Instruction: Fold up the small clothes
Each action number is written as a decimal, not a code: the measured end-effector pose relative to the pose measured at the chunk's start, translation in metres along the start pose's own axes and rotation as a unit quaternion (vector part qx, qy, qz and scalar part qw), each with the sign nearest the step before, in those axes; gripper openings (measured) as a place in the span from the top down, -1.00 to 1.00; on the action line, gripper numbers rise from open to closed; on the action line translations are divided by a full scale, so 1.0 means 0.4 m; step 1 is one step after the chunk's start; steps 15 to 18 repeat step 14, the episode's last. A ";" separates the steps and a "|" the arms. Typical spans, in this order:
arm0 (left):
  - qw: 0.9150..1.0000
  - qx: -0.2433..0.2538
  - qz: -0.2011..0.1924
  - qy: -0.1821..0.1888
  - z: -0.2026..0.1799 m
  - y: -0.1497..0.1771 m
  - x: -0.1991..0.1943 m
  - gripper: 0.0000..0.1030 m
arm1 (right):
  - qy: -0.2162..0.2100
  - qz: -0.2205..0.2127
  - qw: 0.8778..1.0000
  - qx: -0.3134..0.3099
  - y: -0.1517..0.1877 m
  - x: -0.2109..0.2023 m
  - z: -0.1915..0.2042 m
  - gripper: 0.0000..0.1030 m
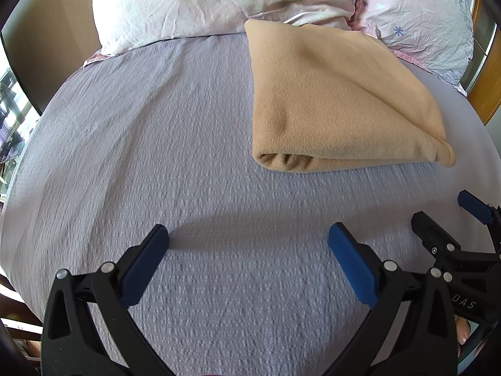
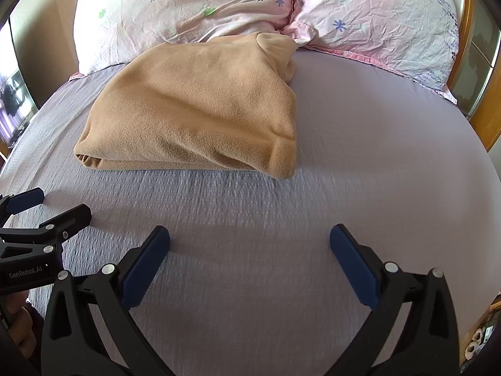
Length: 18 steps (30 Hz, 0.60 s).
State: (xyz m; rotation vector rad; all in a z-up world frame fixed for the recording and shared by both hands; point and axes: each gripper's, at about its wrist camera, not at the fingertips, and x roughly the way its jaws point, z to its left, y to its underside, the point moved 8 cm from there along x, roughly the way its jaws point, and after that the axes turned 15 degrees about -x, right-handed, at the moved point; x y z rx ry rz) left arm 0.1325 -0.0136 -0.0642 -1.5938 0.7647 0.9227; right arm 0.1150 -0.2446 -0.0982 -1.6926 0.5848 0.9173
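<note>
A tan fleece garment point(image 1: 338, 100) lies folded in a thick rectangle on the lilac bed sheet point(image 1: 156, 144), its far edge against the pillows. It also shows in the right wrist view point(image 2: 200, 109). My left gripper point(image 1: 249, 241) is open and empty, low over the sheet, short of the garment and to its left. My right gripper point(image 2: 249, 241) is open and empty, short of the garment's near right corner. The right gripper also shows at the left wrist view's right edge point(image 1: 444, 216), and the left gripper at the right wrist view's left edge point(image 2: 53, 206).
Two floral pink pillows point(image 2: 188, 9) point(image 2: 382, 18) lie across the head of the bed. A wooden bed frame point(image 2: 469, 72) runs along the right side. A window point(image 1: 12, 106) is at the far left. The sheet's edge drops off at the left.
</note>
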 end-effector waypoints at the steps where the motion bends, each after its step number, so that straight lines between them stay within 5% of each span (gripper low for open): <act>1: 1.000 0.000 0.001 0.000 0.000 0.000 0.000 -0.96 | 0.000 0.000 1.000 0.000 0.000 0.000 0.000 -0.97; 18: 1.000 0.000 -0.006 0.001 -0.001 0.003 -0.003 -0.96 | 0.001 -0.001 1.000 0.000 -0.001 -0.002 0.002 -0.97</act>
